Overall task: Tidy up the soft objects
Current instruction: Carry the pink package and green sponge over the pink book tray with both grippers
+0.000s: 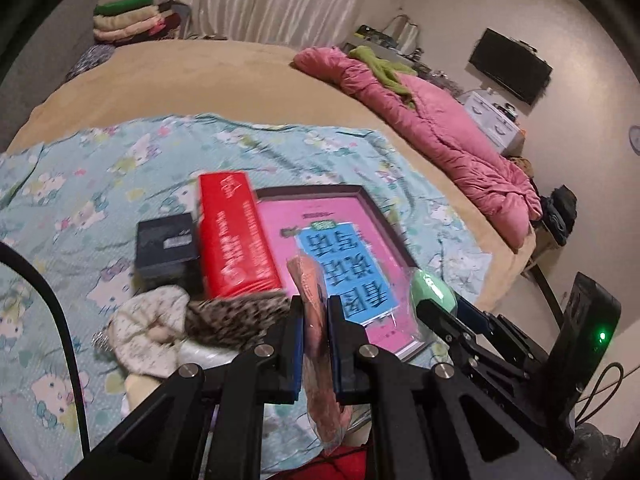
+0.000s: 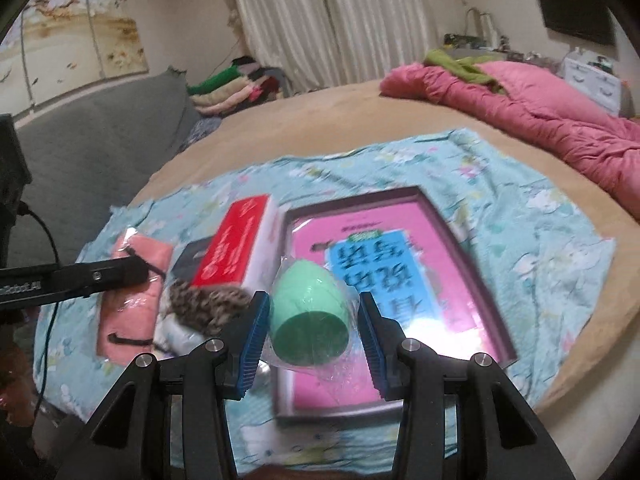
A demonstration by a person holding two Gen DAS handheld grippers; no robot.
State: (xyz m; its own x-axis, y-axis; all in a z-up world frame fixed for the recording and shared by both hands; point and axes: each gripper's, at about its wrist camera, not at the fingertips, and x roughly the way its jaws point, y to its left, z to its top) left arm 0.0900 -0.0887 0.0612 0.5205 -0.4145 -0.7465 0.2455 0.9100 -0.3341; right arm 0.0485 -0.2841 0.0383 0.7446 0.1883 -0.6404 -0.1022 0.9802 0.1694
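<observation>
My left gripper (image 1: pixel 315 308) is shut on a salmon-pink cloth in a clear bag (image 1: pixel 316 344), held edge-on above the bed. From the right wrist view, that cloth (image 2: pixel 134 312) hangs flat under the left gripper's fingers (image 2: pixel 138 270). My right gripper (image 2: pixel 314 300) is shut on a mint-green egg-shaped sponge (image 2: pixel 310 308) in a clear wrapper, held above the pink tray's near left corner. The sponge (image 1: pixel 434 286) also shows at the right of the left wrist view. A fuzzy leopard-print item (image 1: pixel 236 318) and a white patterned cloth (image 1: pixel 148 332) lie on the sheet.
A light blue cartoon-print sheet (image 1: pixel 100 184) covers part of the tan bed. On it lie a red box (image 1: pixel 236 240), a dark box (image 1: pixel 166 246) and a dark-rimmed tray with a pink and blue card (image 2: pixel 400 264). A pink quilt (image 1: pixel 440 132) lies far right, folded clothes (image 1: pixel 128 16) at the back.
</observation>
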